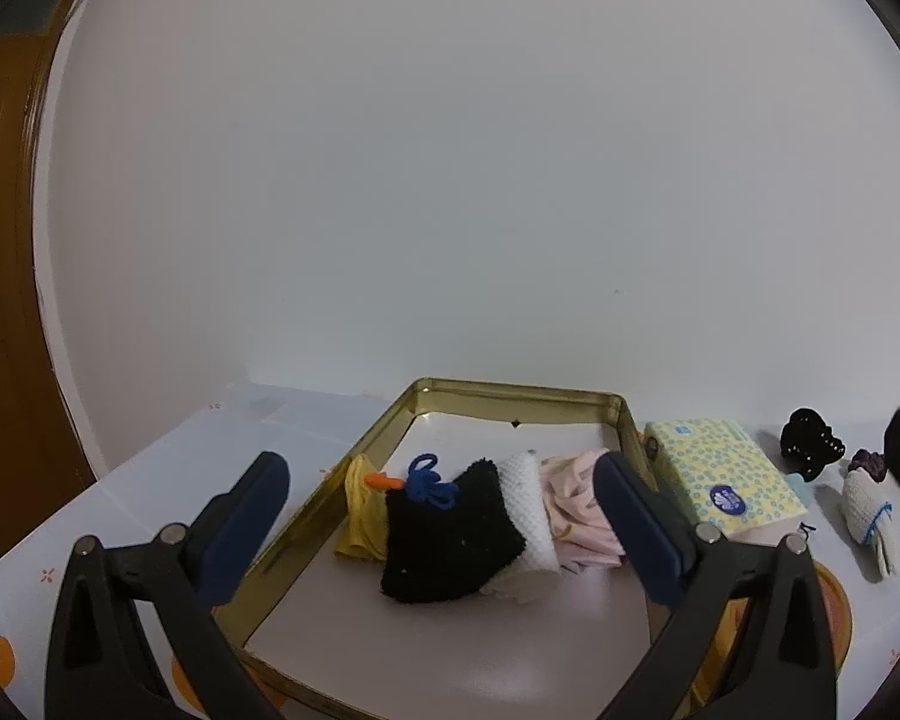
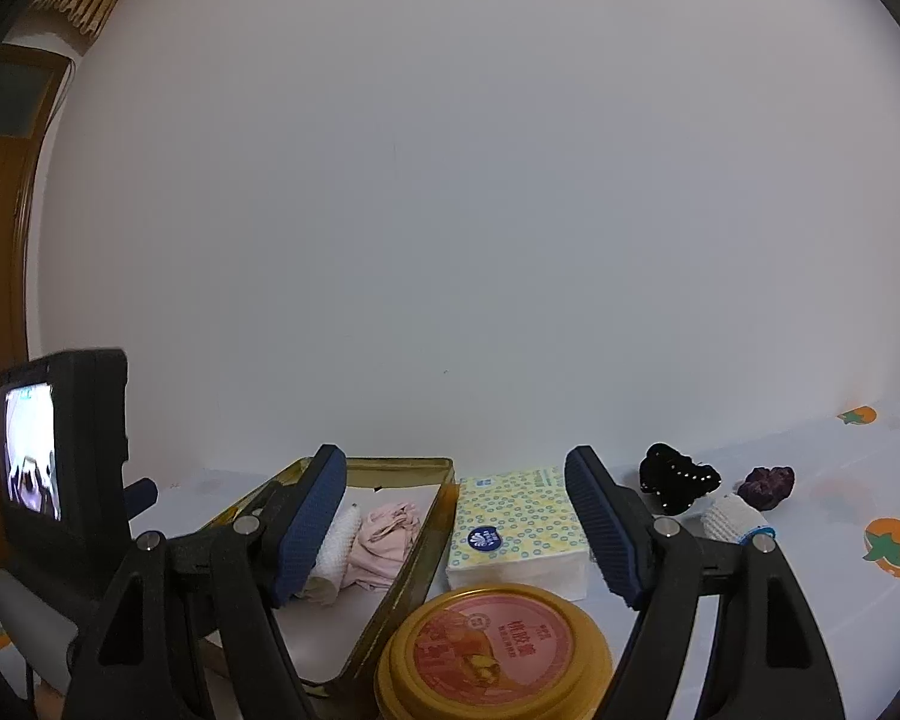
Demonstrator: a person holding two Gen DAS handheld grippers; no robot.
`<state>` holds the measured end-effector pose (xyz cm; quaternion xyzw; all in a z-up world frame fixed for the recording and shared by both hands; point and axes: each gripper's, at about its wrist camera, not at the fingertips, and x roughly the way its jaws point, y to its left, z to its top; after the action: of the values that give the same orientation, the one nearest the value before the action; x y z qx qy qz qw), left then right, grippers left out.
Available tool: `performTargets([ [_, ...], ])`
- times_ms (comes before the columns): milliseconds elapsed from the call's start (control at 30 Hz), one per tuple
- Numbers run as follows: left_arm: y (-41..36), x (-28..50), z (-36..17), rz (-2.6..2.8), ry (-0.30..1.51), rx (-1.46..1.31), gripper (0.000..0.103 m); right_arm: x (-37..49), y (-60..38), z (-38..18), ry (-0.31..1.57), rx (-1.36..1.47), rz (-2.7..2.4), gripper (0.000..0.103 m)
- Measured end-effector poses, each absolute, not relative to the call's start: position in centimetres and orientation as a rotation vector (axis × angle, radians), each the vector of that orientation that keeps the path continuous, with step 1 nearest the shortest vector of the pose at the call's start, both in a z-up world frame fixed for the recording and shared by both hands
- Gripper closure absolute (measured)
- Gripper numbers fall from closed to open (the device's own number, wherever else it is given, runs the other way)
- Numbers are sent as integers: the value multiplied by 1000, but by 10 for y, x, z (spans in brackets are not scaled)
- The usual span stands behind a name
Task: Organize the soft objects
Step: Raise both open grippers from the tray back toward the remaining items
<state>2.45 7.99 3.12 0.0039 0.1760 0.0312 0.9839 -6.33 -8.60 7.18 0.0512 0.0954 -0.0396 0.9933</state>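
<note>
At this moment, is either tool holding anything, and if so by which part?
Nothing is held. The left tool stands open over the gold tray, clear of the cloths. The right tool is open too, with the tissue pack lying beyond it, ungripped.

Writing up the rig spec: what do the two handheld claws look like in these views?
Both match. The left claw and right claw each have two long fingers faced with dark blue ribbed pads, carried on black plastic triangular linkage arms joined by round silver pivot pins. The right wrist view also shows the left unit's black housing with a small lit screen. No hands or sleeves visible.
</note>
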Motion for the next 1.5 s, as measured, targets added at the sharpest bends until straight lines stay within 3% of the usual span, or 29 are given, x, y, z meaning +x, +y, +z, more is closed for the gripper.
performTargets([
  [1500, 35, -4, 18, -45, 397, 15, 0, -93, -212, 72, 271, 109, -287, 26],
])
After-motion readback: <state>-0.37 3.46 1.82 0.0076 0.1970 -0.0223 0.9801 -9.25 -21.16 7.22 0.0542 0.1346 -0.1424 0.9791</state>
